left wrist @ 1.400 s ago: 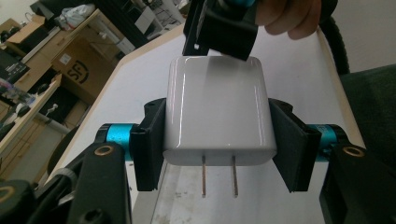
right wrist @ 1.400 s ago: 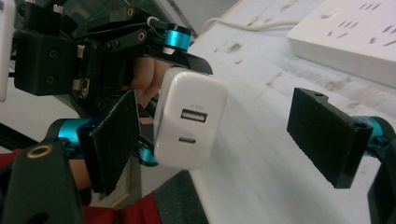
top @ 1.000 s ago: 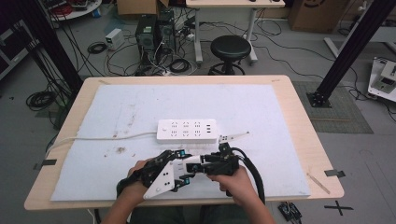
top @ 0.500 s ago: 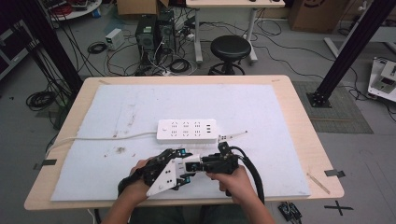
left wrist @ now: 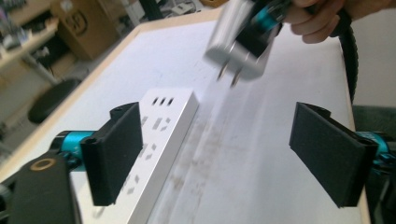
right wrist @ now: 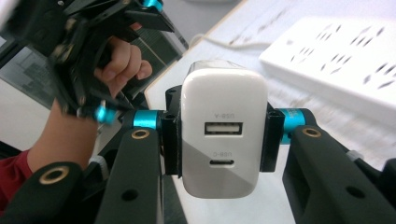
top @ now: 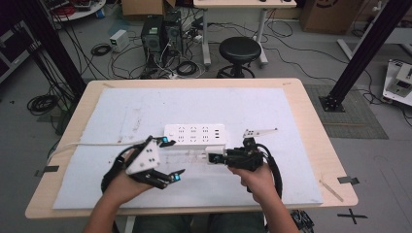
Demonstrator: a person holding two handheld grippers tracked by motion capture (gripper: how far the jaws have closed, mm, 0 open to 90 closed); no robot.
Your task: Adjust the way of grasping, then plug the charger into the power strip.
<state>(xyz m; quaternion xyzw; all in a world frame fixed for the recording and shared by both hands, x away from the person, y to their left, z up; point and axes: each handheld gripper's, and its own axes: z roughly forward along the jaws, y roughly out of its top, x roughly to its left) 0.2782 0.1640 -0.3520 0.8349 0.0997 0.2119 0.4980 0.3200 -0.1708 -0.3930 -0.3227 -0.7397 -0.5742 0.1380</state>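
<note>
While the right gripper clamps a white charger by its two sides, the USB ports face its camera at the centre of the right gripper view. In the high view this charger sits just below the middle of the frame, close beside the white power strip on the table. The left gripper has just been opening; its jaws stand wide apart with nothing between them. In the left gripper view the charger's prongs hang at the upper middle, above the power strip's end.
</note>
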